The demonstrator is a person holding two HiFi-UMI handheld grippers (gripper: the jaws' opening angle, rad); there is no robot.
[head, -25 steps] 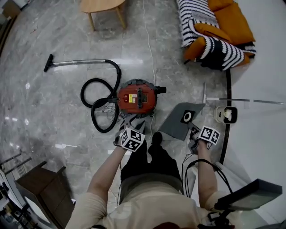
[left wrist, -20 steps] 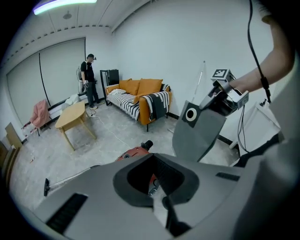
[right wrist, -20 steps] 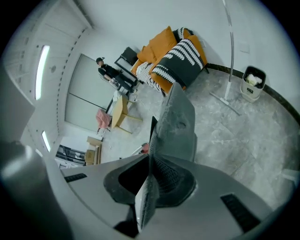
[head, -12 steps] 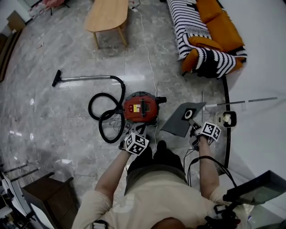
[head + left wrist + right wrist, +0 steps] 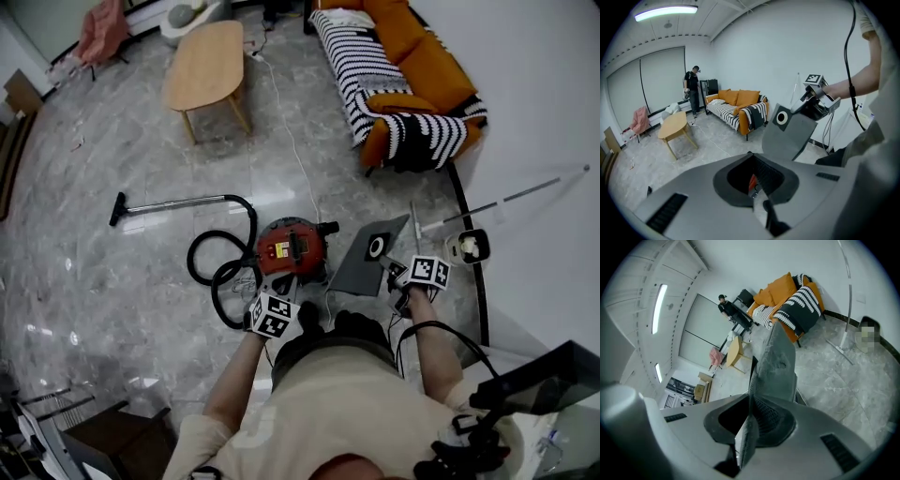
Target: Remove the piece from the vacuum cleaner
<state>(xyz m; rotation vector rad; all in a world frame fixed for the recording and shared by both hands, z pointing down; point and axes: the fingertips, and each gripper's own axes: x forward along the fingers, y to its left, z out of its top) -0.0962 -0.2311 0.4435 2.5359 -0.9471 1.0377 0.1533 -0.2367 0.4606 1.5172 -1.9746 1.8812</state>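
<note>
Grey piece (image 5: 359,270) lifted higher, vacuum label (image 5: 281,249) unreadable

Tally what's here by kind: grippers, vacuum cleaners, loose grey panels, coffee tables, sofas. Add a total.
grippers: 2, the left gripper and the right gripper
vacuum cleaner: 1
grey panel: 1, clamped in the right gripper
coffee table: 1
sofa: 1
total: 6

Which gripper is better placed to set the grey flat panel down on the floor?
Probably right: the right gripper is shut on the grey flat panel, beside the red vacuum cleaner; the left gripper is shut, holding nothing.
</note>
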